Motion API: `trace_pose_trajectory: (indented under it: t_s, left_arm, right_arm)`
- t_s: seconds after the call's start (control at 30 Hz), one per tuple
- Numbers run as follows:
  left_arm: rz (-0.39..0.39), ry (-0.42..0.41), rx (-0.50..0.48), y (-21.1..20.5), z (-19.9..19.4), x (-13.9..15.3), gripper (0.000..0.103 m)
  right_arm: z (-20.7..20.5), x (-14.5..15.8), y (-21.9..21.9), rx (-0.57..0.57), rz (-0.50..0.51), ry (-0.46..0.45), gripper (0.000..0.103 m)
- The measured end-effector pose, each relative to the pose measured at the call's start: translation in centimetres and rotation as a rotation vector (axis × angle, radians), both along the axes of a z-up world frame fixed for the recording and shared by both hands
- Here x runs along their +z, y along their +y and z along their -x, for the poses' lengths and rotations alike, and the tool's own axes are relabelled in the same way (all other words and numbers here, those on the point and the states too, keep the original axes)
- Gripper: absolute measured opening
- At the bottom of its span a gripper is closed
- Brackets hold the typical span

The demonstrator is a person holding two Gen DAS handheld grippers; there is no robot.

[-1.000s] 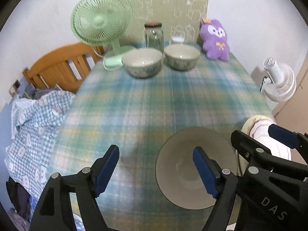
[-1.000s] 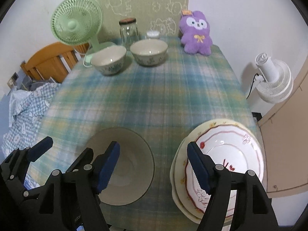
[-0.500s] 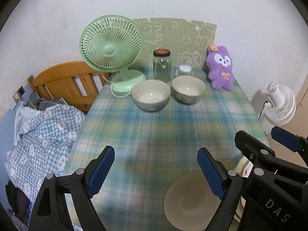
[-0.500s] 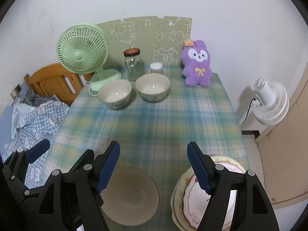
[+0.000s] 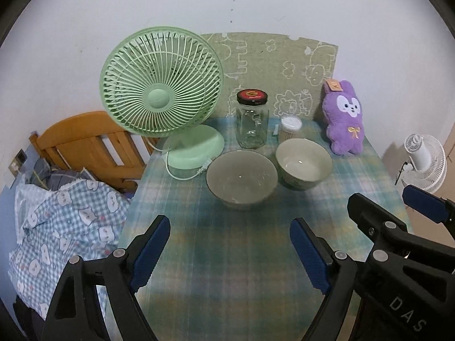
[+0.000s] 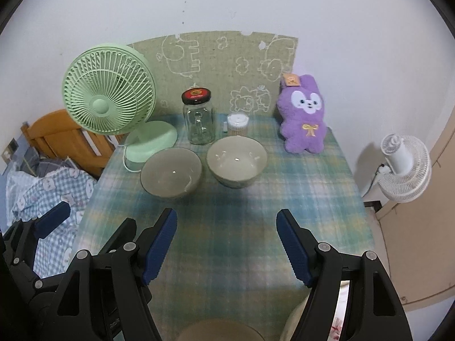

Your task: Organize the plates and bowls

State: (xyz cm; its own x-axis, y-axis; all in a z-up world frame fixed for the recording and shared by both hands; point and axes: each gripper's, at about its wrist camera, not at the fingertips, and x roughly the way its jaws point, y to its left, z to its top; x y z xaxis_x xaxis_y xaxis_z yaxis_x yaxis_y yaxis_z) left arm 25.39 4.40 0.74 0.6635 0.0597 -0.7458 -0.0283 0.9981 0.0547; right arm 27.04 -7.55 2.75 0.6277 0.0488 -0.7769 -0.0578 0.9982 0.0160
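Two beige bowls stand side by side at the far end of the plaid table: the left bowl [image 5: 241, 178] [image 6: 171, 172] and the right bowl [image 5: 303, 163] [image 6: 236, 161]. A third bowl's rim [image 6: 219, 330] shows at the bottom edge of the right wrist view, with the stacked plates' edge [image 6: 295, 322] beside it, mostly hidden behind my right gripper. My left gripper [image 5: 229, 253] is open and empty above the table's middle. My right gripper [image 6: 226, 245] is open and empty, just right of the left one.
A green desk fan [image 5: 162, 85] with its cord, a glass jar with a red lid [image 5: 252, 119], a small cotton-swab tub [image 5: 290, 128] and a purple plush rabbit [image 5: 344, 119] line the far edge. A wooden bed frame and bedding lie left; a white floor fan [image 6: 403, 167] stands right.
Both grippers have lifted and tilted up from the near bowl and plates toward the far bowls. The near bowl and plates have slid out of view at the bottom. Both stay open.
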Motion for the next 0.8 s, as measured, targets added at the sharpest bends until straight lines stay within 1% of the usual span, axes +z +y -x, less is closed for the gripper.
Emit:
trace_pose_trajectory:
  t_s: [0.2, 0.4, 0.47, 0.57, 0.67, 0.73, 0.8]
  left_arm:
    - [0.002, 0.009, -0.006, 1.9, -4.1, -1.2, 0.085]
    - [0.006, 0.014, -0.022, 3.3, -7.9, -3.0, 0.081]
    - [0.013, 0.005, -0.042, 3.6, -9.1, -3.8, 0.075]
    - [0.021, 0.015, -0.046, 4.2, -10.9, -5.2, 0.075]
    - [0.037, 0.039, -0.043, 4.8, -12.2, -6.7, 0.073]
    - [0.021, 0.044, -0.044, 5.0, -12.9, -7.6, 0.071]
    - [-0.001, 0.044, -0.053, 4.9, -13.5, -8.4, 0.066]
  right_arm:
    - [-3.9, -1.5, 1.7, -0.018, 0.004, -0.006, 0.075]
    - [-7.9, -3.4, 3.0, -0.037, 0.009, -0.003, 0.075]
    - [-9.1, -4.2, 3.5, -0.034, 0.005, -0.008, 0.075]
    - [-10.9, -5.6, 4.3, -0.048, 0.013, -0.002, 0.075]
    - [-12.5, -7.3, 4.9, -0.053, 0.000, 0.019, 0.070]
    - [-13.2, -8.2, 5.3, -0.051, 0.010, 0.025, 0.069]
    - [-13.9, -9.3, 5.6, -0.047, 0.009, 0.038, 0.062]
